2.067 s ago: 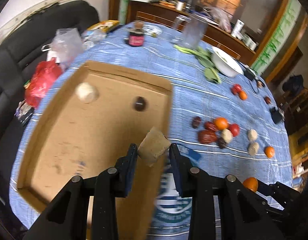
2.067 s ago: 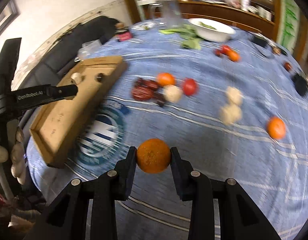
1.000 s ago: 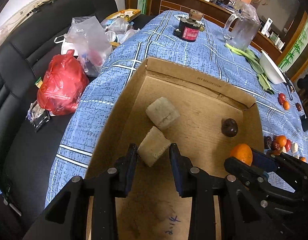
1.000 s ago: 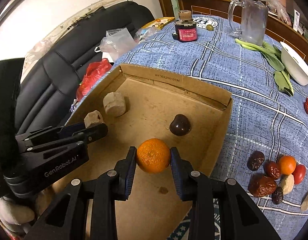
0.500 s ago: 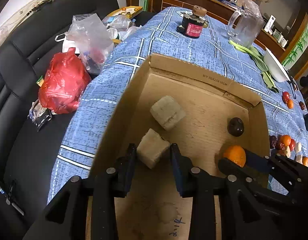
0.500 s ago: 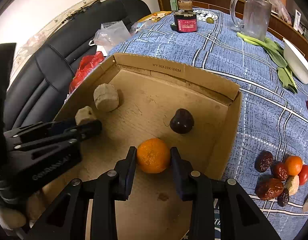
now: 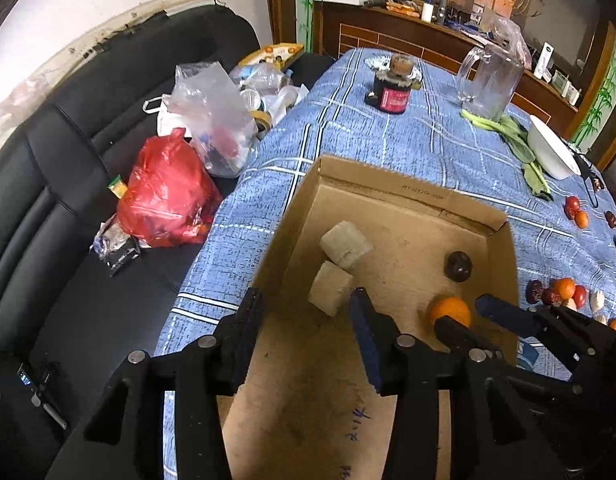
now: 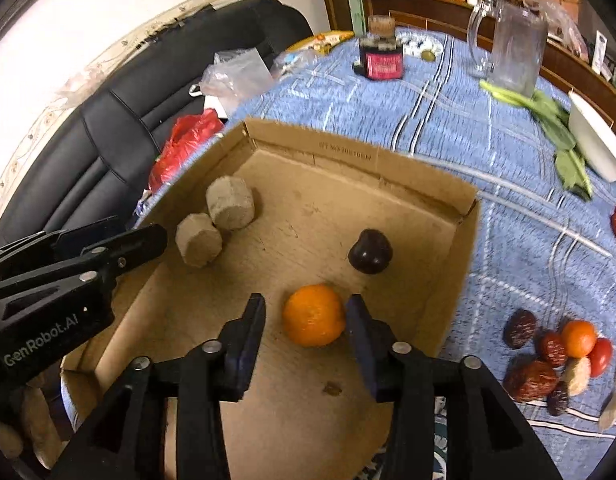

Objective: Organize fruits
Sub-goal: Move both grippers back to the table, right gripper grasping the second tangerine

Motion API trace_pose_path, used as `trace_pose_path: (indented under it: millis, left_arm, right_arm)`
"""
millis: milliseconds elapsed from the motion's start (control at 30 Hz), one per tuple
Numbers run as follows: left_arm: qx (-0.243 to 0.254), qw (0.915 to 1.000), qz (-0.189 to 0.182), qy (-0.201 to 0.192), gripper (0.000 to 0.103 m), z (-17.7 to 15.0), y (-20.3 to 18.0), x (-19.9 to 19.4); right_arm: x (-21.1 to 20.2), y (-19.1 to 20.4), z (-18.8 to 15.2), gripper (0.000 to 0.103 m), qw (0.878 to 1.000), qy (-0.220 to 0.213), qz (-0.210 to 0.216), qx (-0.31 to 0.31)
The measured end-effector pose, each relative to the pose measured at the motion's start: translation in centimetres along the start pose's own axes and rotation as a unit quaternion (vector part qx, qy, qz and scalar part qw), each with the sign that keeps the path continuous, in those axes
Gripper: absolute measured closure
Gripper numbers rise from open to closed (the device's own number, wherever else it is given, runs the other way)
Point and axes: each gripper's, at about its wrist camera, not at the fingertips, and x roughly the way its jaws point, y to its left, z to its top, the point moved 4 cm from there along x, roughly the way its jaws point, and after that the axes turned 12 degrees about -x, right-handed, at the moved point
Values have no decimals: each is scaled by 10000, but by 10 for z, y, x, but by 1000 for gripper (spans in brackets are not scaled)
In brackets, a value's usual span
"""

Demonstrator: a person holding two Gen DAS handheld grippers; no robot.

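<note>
The orange sits on the floor of the cardboard box, between the pads of the right gripper, whose jaws are opening: the left pad stands clear of the fruit and the right one looks at most just beside it. Half a second ago those pads pinched it. Behind it, toward the box's far right corner, rests a dark round fruit. Along the box's left wall lie two tan, blocky pieces touching each other, the nearer tan piece and the farther tan piece. The left gripper hangs above the nearer one with its jaws opening and a clear gap on both sides; a moment ago it clamped that piece, which now rests on the cardboard. The box stands near the left edge of the blue plaid tablecloth. To the right of the box a cluster of loose fruits lies on the cloth: red dates, a small orange, a red one and pale pieces, partly cut off by the frame edge. Farther back stand a dark jar, a glass pitcher, leafy greens and a white bowl. The right wrist view is motion-blurred at its far side.
</note>
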Motion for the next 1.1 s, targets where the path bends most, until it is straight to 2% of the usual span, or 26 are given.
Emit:
trace_pose_path:
  millis: [100,200,333,467,600,700,833,967,1100]
  left_arm:
    - [48,9999,31,-123,58,-2,-9,-13]
    - [125,9997,61,-217,54,-7,-23,-25]
    - [116,9996,-106,-229,50,-16,-43,-38]
    - [84,9995,-310,-36,50,-32,-72,-37]
    - [229,9982,-514,193,50,-51,-112,-30]
    - [424,9964,-660,313,50,-64,-143,-25]
    - [726,9918,-928,501,50,-84,-184,-18]
    - [932,9878,-1060,665,51,-98,-213,-5]
    - [1188,9863,-974,605,51,-99,-228,10]
  right_arm:
    - [-16,-6,-3,55,9999,-124,12,47]
    - [-34,-17,-13,53,9996,-216,33,175]
    - [-63,-46,-45,49,9983,-338,-39,470]
    - [-88,-89,-91,48,9944,-338,-237,976]
    - [-107,-141,-144,48,9843,-210,-463,1690]
    - [-126,-183,-185,48,9721,-170,-700,2231]
    - [-146,-218,-221,48,9589,-175,-923,2676]
    - [-155,-240,-243,49,9496,-165,-1043,2953]
    - [-159,-254,-251,49,9469,-189,-1087,3021]
